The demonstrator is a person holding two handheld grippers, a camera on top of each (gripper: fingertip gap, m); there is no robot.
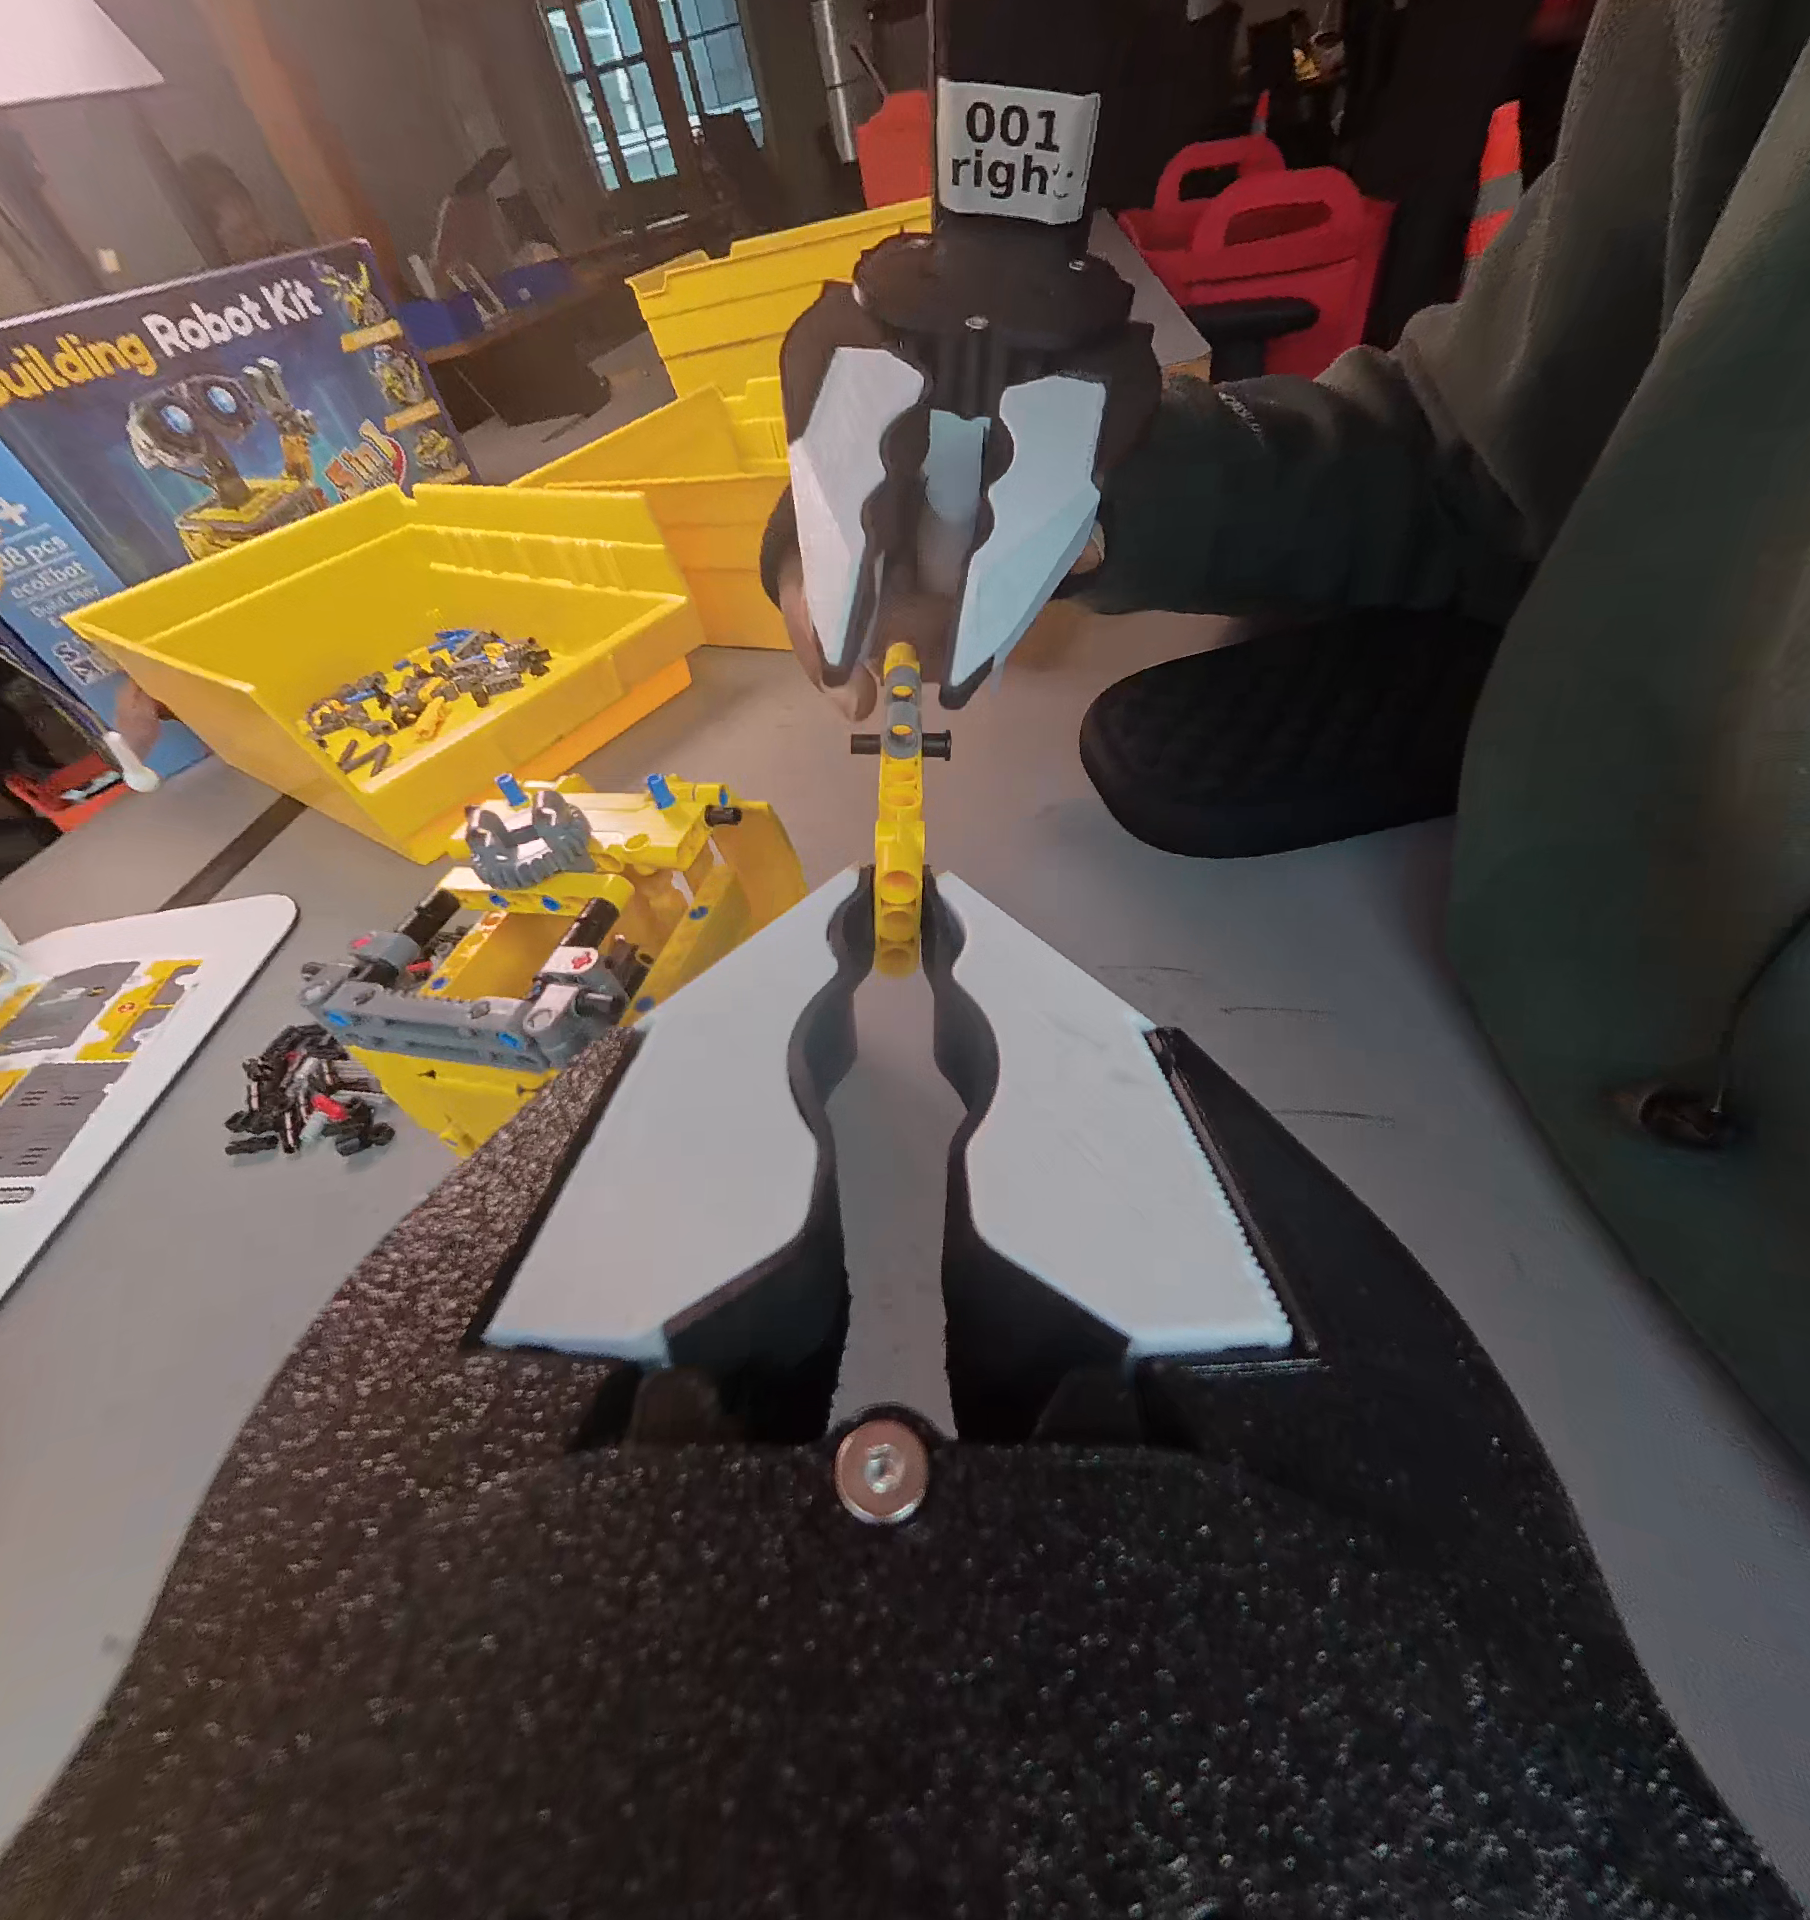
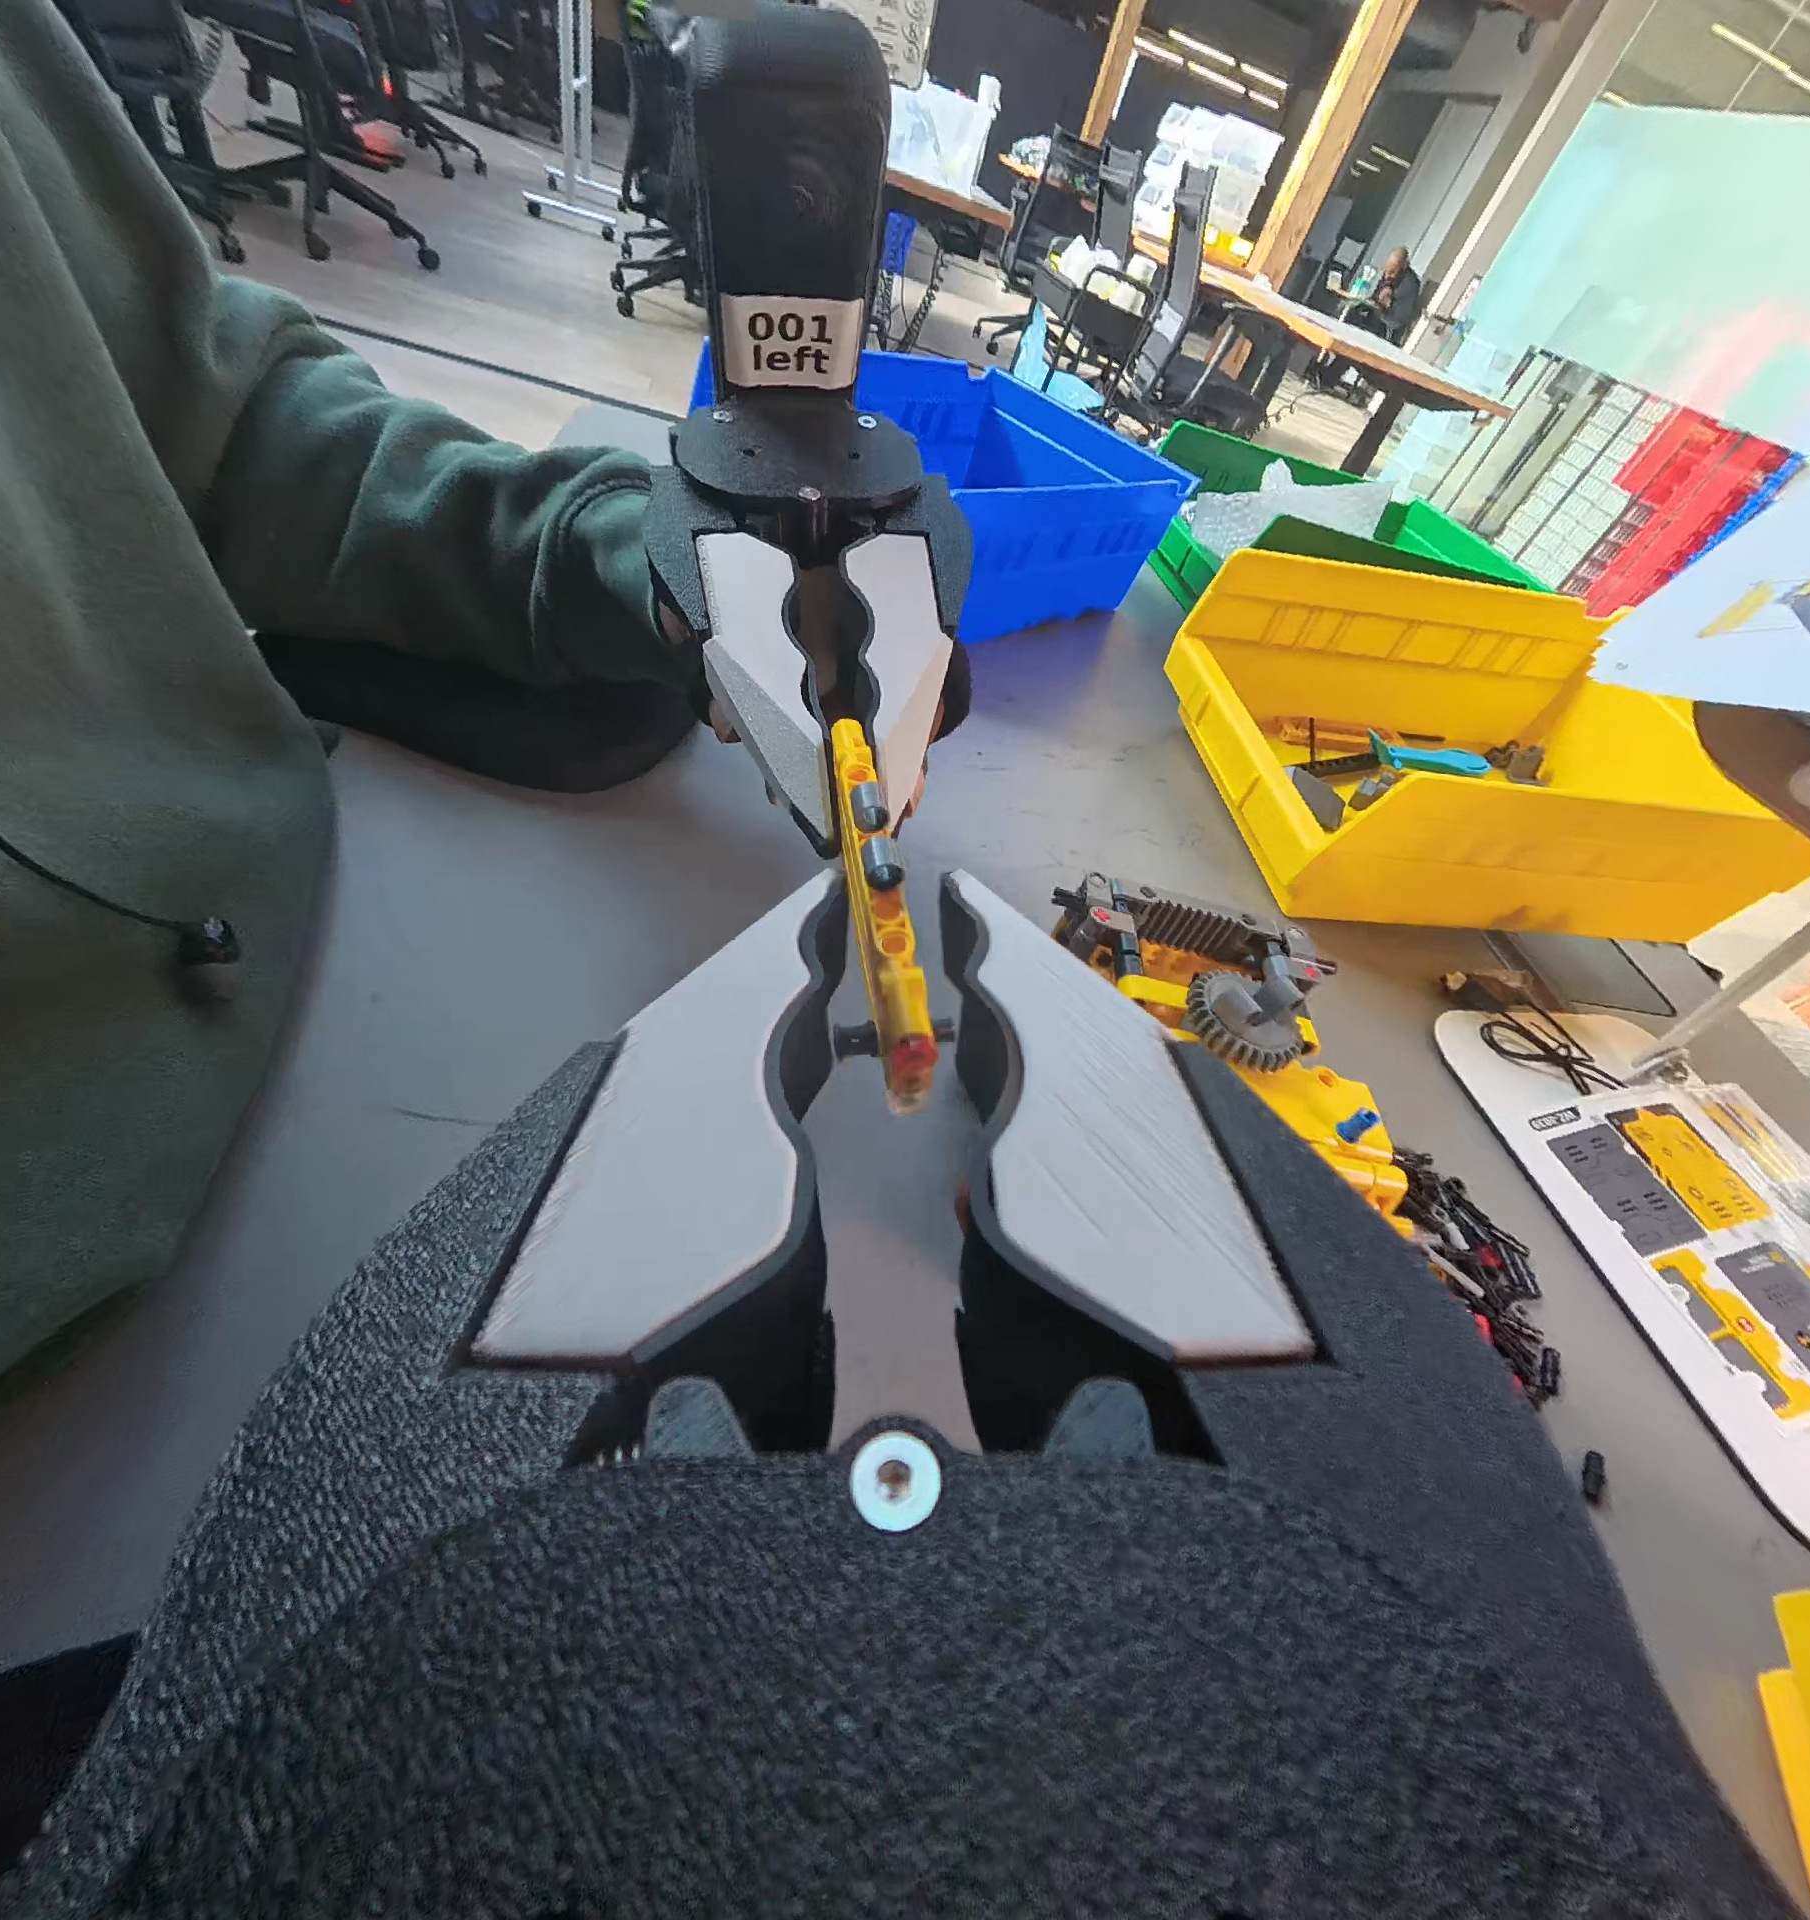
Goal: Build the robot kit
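A long yellow beam (image 1: 899, 821) with grey bushes and a black cross pin (image 1: 899, 743) is held in the air above the grey table (image 1: 1244, 987). My left gripper (image 1: 899, 894) is shut on its near end. It also shows in the right wrist view (image 2: 859, 831), still clamped on the beam (image 2: 885, 935). My right gripper (image 2: 893, 888) faces it with its jaws apart. The beam's other end, with a red tip (image 2: 911, 1051), lies between the jaws with gaps on both sides. In the left wrist view the right gripper (image 1: 901, 681) straddles the beam's far end.
A partly built yellow and grey model (image 1: 558, 935) stands on the table left of the beam, beside a pile of black pins (image 1: 303, 1107) and an instruction sheet (image 1: 49, 1049). Yellow bins (image 1: 381, 644) with parts, a kit box (image 1: 184, 416) and a blue bin (image 2: 1046, 499) ring the table. A green sleeve (image 1: 1400, 468) lies at right. The tips of one gripper are about 4 cm away from the tips of the other.
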